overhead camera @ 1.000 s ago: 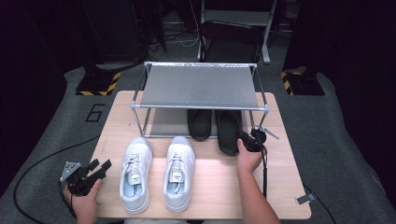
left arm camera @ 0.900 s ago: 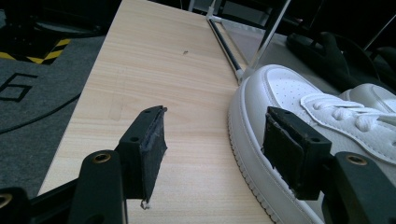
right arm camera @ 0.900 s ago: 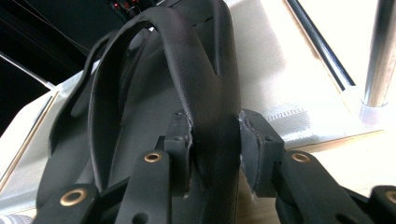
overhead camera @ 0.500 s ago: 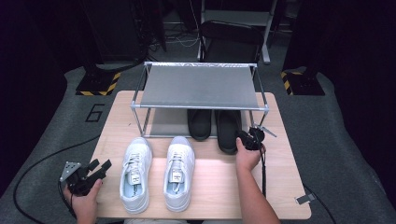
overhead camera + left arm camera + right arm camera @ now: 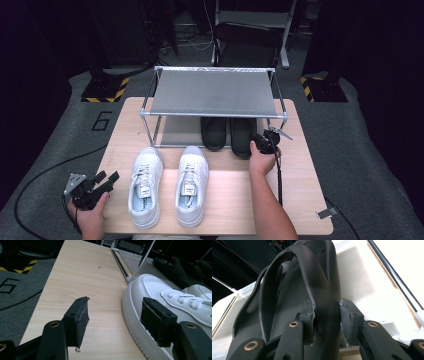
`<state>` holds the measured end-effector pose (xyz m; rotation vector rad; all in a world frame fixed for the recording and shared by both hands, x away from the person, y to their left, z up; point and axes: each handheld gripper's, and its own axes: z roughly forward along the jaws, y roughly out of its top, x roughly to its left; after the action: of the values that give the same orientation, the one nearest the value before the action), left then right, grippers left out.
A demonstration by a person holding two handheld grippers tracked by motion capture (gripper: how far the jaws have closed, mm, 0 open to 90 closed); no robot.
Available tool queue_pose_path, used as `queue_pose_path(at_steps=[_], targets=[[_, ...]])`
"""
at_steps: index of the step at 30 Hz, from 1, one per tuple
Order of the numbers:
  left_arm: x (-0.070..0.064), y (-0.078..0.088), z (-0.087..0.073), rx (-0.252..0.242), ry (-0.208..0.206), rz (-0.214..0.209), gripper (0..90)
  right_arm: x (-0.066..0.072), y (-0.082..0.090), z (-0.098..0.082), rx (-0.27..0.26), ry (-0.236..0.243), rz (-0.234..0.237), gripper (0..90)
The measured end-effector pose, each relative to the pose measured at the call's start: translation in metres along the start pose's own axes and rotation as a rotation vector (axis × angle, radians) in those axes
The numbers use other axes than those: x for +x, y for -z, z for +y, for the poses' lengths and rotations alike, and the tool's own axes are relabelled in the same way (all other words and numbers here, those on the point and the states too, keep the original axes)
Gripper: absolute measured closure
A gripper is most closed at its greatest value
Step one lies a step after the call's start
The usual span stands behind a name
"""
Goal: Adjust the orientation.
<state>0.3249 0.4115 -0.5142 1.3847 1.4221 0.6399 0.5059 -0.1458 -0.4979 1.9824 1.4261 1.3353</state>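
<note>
Nearest you, your left tongs hang over the front left corner of the pale wooden bench, jaws spread wide with nothing between them. In the left gripper view one pad sits over bare wood and the other just beside the rubber sole of the left white lace-up leather sneaker, which I judge is not touched. If you drift that hand inward you could nudge the sneaker out of line with its partner, the right white lace-up leather sneaker, which stands just beside it, toes toward the rack.

Farther out, your right tongs are clamped about half closed on the right black slip-on slipper. The right gripper view shows both pads squeezing the heel end of its curved black upper, which folds between them. That slipper lies on the lower level of the grey metal-framed shoe rack, heel poking out at the front, close beside the left black slip-on slipper.

The risk here is the grip: the upper is soft and the pinch is narrow, so the slipper may sag, twist or slide free when moved. Shifting it sideways could drag its neighbour along. Raising it too steeply could knock the rack's top shelf or front right post.
</note>
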Motion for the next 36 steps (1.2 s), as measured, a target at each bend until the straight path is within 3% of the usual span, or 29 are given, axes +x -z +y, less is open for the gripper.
queue_pose_path(at_steps=[5, 8, 11, 12, 14, 18, 24, 25, 36], targets=[[0.000, 0.001, -0.001, -0.004, 0.007, 0.004, 38.8, -0.001, -0.006, 0.001, -0.003, -0.035, 0.011, 65.9], [0.001, 0.001, -0.001, -0.016, 0.010, 0.004, 38.8, -0.003, -0.009, 0.001, -0.008, -0.008, -0.007, 65.8], [0.002, 0.001, -0.001, -0.006, 0.008, 0.005, 38.8, 0.000, -0.012, 0.001, -0.016, -0.022, 0.001, 65.8], [0.002, 0.001, -0.001, -0.005, 0.008, 0.005, 38.8, -0.001, -0.013, 0.001, -0.013, 0.005, -0.008, 65.8], [0.002, 0.002, -0.001, 0.005, 0.009, 0.004, 38.8, 0.000, -0.015, 0.002, -0.015, 0.012, -0.008, 65.8], [0.003, 0.002, -0.002, 0.000, 0.011, 0.001, 38.8, 0.001, -0.018, 0.002, -0.023, -0.013, -0.015, 65.7], [0.003, 0.002, -0.002, -0.008, 0.013, 0.002, 38.8, -0.003, -0.022, 0.003, -0.018, -0.013, -0.026, 65.7], [0.003, 0.002, -0.002, -0.009, 0.013, 0.001, 38.8, -0.002, -0.022, 0.003, -0.027, -0.037, -0.014, 65.7], [0.001, 0.002, -0.002, -0.008, 0.010, 0.001, 38.8, -0.004, -0.024, 0.006, -0.028, -0.020, -0.038, 65.3]])
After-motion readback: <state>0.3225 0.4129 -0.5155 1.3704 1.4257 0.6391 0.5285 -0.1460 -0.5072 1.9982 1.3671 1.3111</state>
